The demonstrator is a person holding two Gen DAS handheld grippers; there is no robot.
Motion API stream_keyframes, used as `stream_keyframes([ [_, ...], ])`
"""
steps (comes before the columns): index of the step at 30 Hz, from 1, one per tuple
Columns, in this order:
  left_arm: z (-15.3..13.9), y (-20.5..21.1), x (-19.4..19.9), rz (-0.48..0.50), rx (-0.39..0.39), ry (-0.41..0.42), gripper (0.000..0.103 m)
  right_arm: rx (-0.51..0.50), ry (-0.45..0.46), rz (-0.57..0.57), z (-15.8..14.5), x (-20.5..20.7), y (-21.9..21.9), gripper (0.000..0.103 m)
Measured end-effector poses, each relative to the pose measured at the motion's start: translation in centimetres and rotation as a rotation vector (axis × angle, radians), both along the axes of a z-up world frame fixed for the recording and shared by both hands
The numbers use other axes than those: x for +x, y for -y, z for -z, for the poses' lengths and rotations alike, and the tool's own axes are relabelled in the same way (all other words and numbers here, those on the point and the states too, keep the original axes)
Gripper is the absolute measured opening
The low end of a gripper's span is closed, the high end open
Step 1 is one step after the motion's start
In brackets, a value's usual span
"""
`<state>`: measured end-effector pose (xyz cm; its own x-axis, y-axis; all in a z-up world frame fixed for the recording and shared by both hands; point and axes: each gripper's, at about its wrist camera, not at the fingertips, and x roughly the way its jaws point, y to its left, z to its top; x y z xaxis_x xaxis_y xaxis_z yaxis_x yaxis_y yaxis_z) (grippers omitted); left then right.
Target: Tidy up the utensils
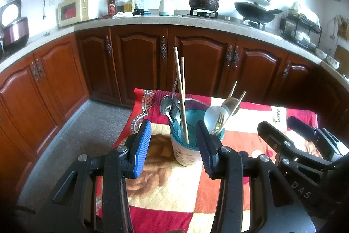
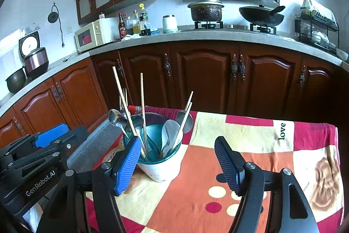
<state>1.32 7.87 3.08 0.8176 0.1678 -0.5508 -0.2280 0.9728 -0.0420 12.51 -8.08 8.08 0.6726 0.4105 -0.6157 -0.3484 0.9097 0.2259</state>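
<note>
**A:** Where are the utensils?

**B:** They all stand in one utensil holder [image 1: 187,141], a white cup with a teal divided insert, on a small worktop [image 1: 174,195] covered by a patchwork cloth [image 2: 250,141] of red, orange and cream. On its left side are two long chopsticks [image 1: 180,88] and several metal spoons [image 1: 166,105]. On its right are a white plastic spoon [image 1: 212,116], a gold fork [image 1: 218,122], another metal spoon and two shorter chopsticks.

**A:** And the two tools?

**B:** The left tool [image 1: 174,147] is held low in front of the holder, its blue-padded fingers [image 1: 142,150] spread apart and empty; the holder shows in the gap between them, though I cannot tell whether either finger touches it. The right tool [image 2: 177,164] is also spread wide and empty. In its own view the holder sits just behind its left finger, and bare cloth fills most of the gap.

**A:** What does one view give that the other lacks?

**B:** The left view shows the right tool [image 1: 301,141] alongside at the right edge, over the cloth. The right view shows the left tool [image 2: 43,145] at the far left, and a second fork [image 2: 123,102] standing tines up behind the long chopsticks. It also shows the cloth's right edge, printed with the word "love". Behind both lie wooden kitchen cabinets [image 2: 205,75] and a stove with a pot [image 2: 206,10].
</note>
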Motion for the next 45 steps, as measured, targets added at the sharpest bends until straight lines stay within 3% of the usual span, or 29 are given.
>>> stream_keyframes([
  [45, -0.1, 0.2, -0.2, 0.0, 0.007, 0.0, 0.042, -0.02, -0.031, -0.026, 1.0, 0.1, -1.1, 0.07],
])
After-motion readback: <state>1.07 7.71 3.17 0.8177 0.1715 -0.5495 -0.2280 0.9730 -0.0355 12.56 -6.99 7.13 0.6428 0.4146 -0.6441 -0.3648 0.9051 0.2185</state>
